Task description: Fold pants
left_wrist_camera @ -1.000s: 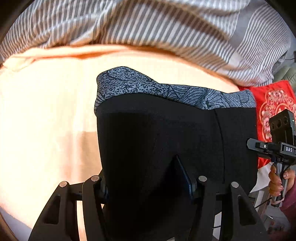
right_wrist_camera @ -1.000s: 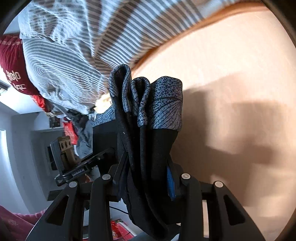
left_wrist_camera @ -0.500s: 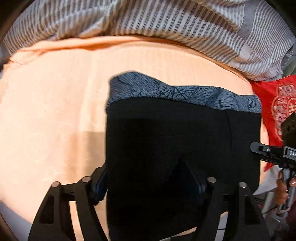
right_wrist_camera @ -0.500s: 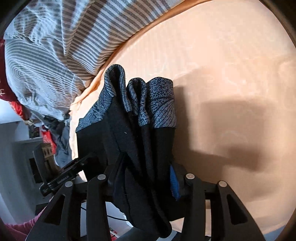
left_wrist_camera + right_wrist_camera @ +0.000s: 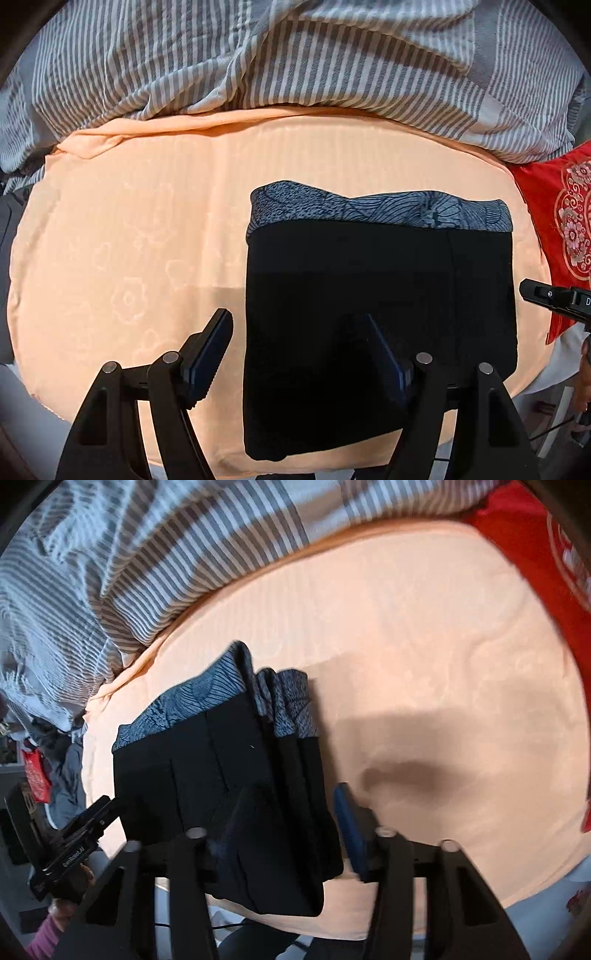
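One pair of folded black pants (image 5: pixel 380 325) lies on the peach sheet (image 5: pixel 129 240). Two grippers: left gripper (image 5: pixel 299 343) stands open, pads clear of the fabric. Right gripper (image 5: pixel 291 812) jaws are closing, bunched pants edge between them, visible only in the right wrist view.

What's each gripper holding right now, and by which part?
Left gripper: open, holding nothing. Right gripper: jaws closing around the side edge of the folded black pants with a grey patterned waistband; a firm grip cannot be told.
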The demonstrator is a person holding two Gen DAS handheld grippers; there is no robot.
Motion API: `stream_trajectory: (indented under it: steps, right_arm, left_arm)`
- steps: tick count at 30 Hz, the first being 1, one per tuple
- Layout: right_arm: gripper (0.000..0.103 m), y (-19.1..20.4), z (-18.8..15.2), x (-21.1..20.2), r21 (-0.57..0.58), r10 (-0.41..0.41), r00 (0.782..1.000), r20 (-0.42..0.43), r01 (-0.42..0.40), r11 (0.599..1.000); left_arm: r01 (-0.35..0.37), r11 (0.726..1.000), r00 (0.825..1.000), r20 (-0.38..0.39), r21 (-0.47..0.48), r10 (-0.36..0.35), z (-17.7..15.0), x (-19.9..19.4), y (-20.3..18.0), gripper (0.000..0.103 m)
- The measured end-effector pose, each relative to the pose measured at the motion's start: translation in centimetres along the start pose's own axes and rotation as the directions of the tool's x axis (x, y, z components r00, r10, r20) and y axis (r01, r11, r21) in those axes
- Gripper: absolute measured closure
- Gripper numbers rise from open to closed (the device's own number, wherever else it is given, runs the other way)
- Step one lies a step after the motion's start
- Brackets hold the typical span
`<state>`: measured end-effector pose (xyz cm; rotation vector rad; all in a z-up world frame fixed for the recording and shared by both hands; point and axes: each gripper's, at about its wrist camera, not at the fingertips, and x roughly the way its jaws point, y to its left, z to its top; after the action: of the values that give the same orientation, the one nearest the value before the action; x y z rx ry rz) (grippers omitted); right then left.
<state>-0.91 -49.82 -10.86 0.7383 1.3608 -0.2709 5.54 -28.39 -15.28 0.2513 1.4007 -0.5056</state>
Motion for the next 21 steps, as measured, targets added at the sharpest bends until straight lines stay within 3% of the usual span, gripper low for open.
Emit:
stream_trajectory:
  steps: [3,9,18,21]
  right_arm:
    - [0.078,1.2,-0.2,-0.9,-0.045,-0.032,0.999,0.035,0.033,0.998]
    - [0.078,3.6,-0.7,-1.5,-0.110,-0.027,0.998,0.062,0.034,0.993]
    - [0.078,3.8,-1.2,2.8,-0.136,-0.144,0.989,-0.016,0.141,0.981]
    - [0.078,3.2,-0.9,3.3,-0.099,-0.133,0.991,-0.023,0.130,0.986]
  left_arm:
    - [-0.011,1.000,1.000,0.011,0.014,0.011,0.0,-0.9,-0.3,0.029]
    - [-0.007,0.997,1.000,0.010,0.082,0.006,-0.5,-1.4,-1.9,0.029]
    - [-0.073,0.993,0.995,-0.055,0.088,0.078,-1.4,3.5,-2.1,0.028]
    - [-0.073,0.991,0.996,-0.048,0.115,0.079,-1.4,4.1,-2.7,0.015]
